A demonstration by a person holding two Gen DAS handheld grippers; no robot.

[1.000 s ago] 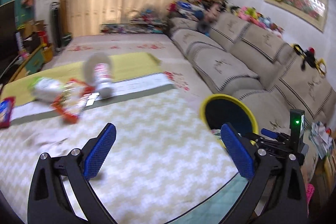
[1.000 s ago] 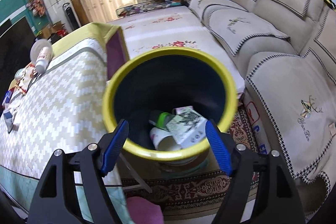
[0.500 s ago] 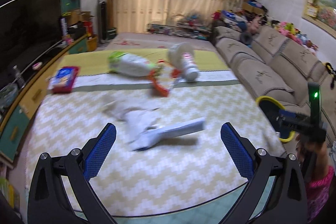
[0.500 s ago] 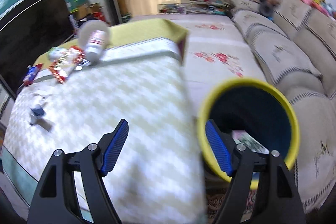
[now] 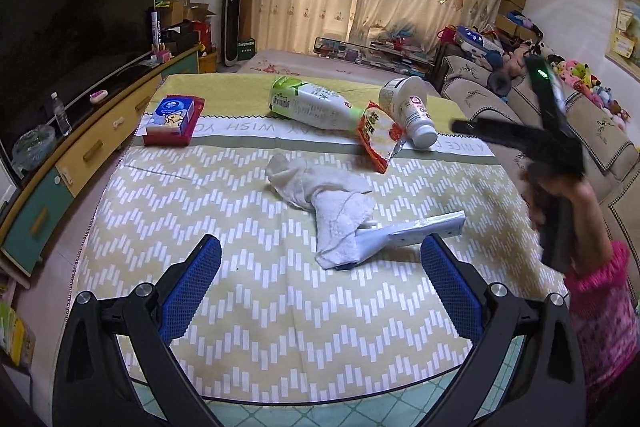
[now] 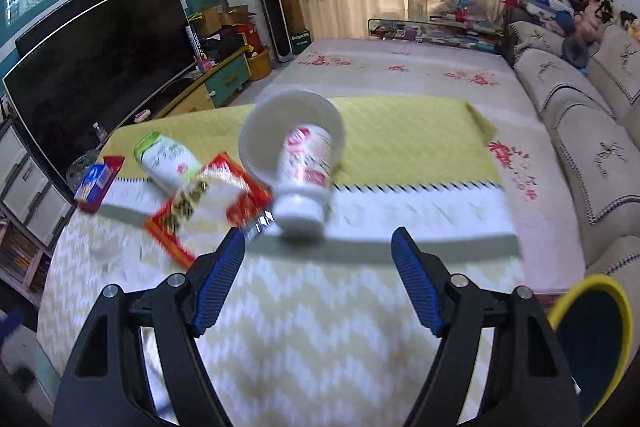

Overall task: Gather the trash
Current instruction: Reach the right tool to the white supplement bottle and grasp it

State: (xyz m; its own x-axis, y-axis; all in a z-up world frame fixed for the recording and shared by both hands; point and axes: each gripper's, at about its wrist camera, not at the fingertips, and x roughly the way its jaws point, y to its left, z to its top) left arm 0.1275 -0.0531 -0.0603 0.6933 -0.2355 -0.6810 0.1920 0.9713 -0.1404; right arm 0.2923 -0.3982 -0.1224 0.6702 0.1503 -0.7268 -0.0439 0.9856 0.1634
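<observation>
Trash lies scattered on a table with a zigzag-patterned cloth [image 5: 248, 311]. In the left wrist view a crumpled white tissue [image 5: 324, 199] and a flat pale box [image 5: 412, 233] lie just beyond my open, empty left gripper [image 5: 320, 291]. Farther back rest a green-and-white bottle [image 5: 312, 105], a red snack wrapper [image 5: 374, 139] and a tipped white cup [image 5: 408, 109]. My right gripper [image 6: 318, 279] is open and empty, just short of the tipped white cup [image 6: 304, 167] and red wrapper [image 6: 208, 203]. The yellow-rimmed bin [image 6: 592, 343] is at lower right.
A red and blue tissue pack [image 5: 172, 119] lies at the table's far left. A TV [image 5: 68, 39] on a low cabinet lines the left wall. A beige sofa [image 6: 584, 131] runs along the right. A person's hand [image 5: 560, 195] holds the right gripper's body.
Both grippers have swung left, away from the bin and over the table. The tissue and flat box came before the left gripper; the cup and wrapper now sit before the right. Both stayed open.
</observation>
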